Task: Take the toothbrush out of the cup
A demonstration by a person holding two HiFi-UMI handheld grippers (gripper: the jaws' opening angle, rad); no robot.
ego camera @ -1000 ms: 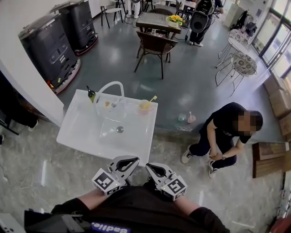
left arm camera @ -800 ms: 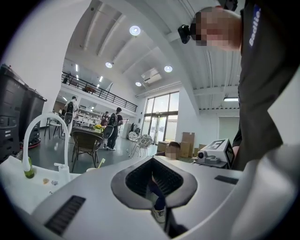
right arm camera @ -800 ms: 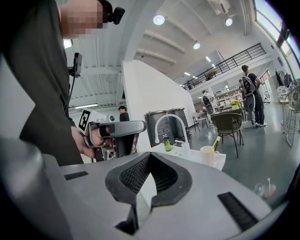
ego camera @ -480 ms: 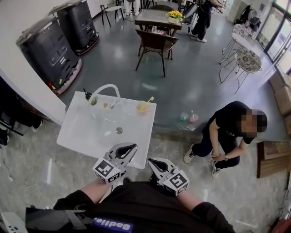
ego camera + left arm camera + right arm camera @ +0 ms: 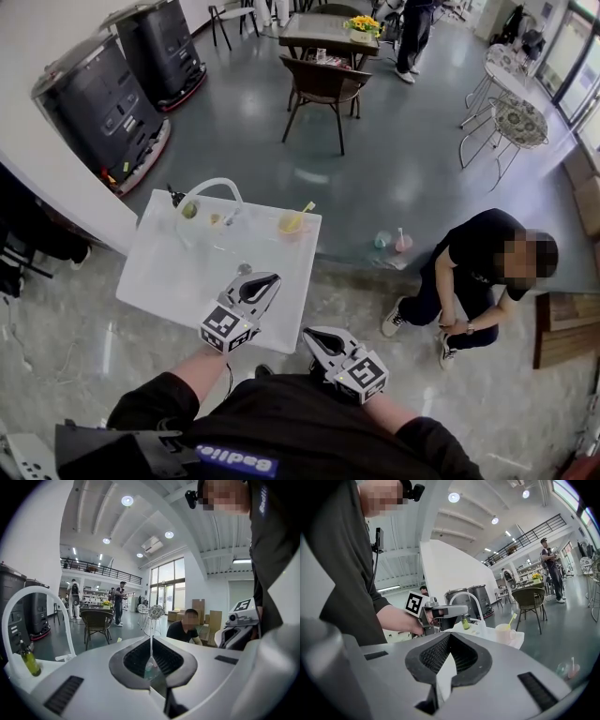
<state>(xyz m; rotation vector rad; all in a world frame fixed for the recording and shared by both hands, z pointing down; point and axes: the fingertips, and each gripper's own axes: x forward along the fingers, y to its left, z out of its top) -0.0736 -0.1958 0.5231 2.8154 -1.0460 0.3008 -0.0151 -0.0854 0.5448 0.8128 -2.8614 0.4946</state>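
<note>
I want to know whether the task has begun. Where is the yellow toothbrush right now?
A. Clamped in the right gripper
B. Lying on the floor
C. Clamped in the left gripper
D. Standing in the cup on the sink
D: the yellow toothbrush leans out of the cup at the far right corner of the sink, while the left gripper and right gripper are both shut and empty.

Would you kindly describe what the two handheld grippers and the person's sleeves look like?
Both the left gripper and right gripper have white shells, black ribbed pads and a cube with black-and-white square markers. The person wears black sleeves.
</note>
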